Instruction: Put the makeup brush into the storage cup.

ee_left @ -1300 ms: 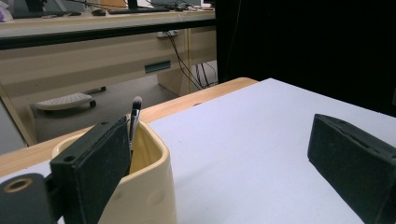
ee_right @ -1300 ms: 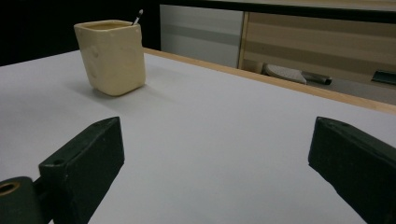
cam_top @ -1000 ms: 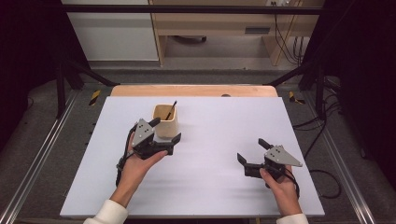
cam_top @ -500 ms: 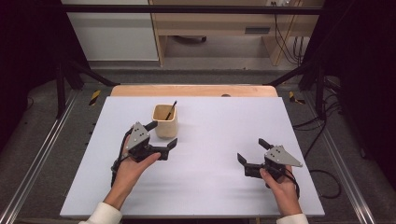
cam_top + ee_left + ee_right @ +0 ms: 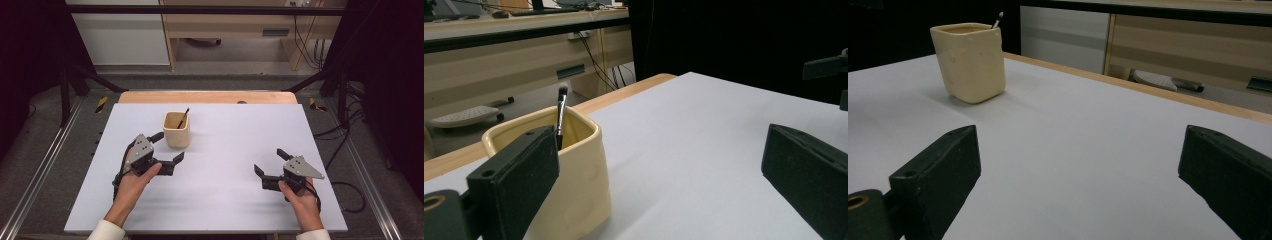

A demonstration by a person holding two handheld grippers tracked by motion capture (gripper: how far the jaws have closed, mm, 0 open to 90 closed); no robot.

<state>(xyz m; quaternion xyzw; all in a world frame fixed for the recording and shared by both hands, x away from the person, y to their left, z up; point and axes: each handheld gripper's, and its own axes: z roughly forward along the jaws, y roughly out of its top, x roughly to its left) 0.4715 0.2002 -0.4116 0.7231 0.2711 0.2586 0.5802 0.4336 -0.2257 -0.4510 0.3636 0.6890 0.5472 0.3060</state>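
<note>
My left gripper (image 5: 168, 148) sits open beside the ceramic cup (image 5: 176, 130) near the table's (image 5: 225, 200) far edge; it looks heavy, glazed and slippery, so I'd grip its flat sides.

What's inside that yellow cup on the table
A thin black makeup brush leans inside the yellow cup, bristle tip above the rim. The cup's wall hides its lower handle and the bottom.
</note>
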